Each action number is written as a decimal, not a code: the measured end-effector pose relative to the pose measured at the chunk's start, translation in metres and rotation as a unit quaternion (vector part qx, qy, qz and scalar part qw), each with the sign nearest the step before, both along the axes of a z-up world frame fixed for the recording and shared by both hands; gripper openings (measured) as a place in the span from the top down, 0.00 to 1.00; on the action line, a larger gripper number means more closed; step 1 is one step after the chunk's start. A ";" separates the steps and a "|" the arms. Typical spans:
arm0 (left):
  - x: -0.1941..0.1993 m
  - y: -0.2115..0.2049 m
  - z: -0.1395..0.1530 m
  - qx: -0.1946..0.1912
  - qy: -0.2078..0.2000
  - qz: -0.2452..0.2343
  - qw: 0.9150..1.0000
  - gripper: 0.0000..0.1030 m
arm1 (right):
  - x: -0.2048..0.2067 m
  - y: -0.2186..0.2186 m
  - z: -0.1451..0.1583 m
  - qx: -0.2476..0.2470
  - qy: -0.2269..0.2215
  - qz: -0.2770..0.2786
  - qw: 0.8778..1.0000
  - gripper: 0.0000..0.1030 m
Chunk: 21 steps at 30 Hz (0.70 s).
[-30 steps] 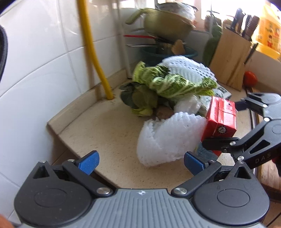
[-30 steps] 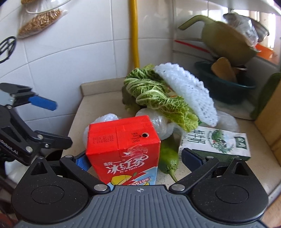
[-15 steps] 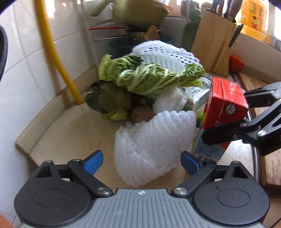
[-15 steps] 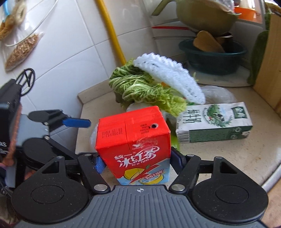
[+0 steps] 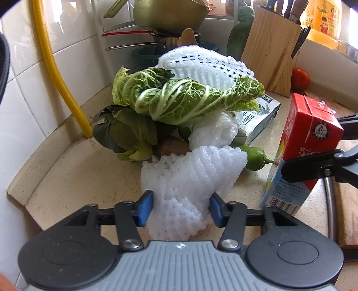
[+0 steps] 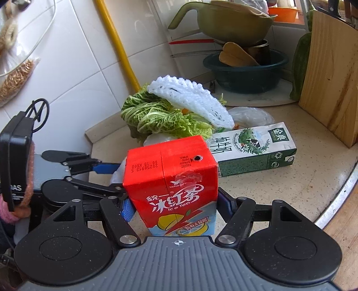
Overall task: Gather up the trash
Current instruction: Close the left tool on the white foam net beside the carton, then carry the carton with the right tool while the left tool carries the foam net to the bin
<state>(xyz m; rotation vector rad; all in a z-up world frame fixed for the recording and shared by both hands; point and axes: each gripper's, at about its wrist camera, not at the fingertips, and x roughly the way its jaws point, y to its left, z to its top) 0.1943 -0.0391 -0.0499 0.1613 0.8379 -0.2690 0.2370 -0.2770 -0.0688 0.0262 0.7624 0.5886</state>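
A pile of trash lies on the beige counter (image 5: 67,174). My left gripper (image 5: 180,207) is shut on a white foam net (image 5: 190,176) at the near edge of the pile. My right gripper (image 6: 175,207) is shut on a red ice tea carton (image 6: 172,179), held upright; the same carton (image 5: 306,143) shows at the right of the left wrist view. Behind lie cabbage leaves (image 5: 179,98), a second foam net (image 5: 205,65), a green milk carton (image 6: 252,147), a green chilli (image 5: 252,154) and a crumpled plastic bag (image 5: 214,132).
A yellow pipe (image 5: 58,73) runs down the tiled wall. Behind the pile stand a dark basin (image 6: 246,69) with an olive colander (image 6: 232,20) on top, a wooden knife block (image 5: 270,49) and a tomato (image 5: 301,77). A metal rim (image 6: 340,197) borders the counter at right.
My left gripper moved forward and closed its fingers on the near foam net. My right gripper closed on the red carton and lifted it slightly to the right.
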 end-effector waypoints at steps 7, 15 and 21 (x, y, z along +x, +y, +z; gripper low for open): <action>-0.016 0.010 0.005 -0.029 0.013 0.030 0.999 0.60 | -0.002 0.000 -0.004 0.007 0.008 -0.005 1.000 0.26; -0.020 -0.013 -0.005 0.035 -0.038 0.028 0.998 0.32 | -0.005 0.003 -0.012 0.006 0.007 0.001 1.000 0.19; -0.015 -0.015 -0.010 0.075 -0.063 0.035 0.995 0.17 | -0.003 -0.001 -0.015 0.023 0.008 0.003 1.000 0.14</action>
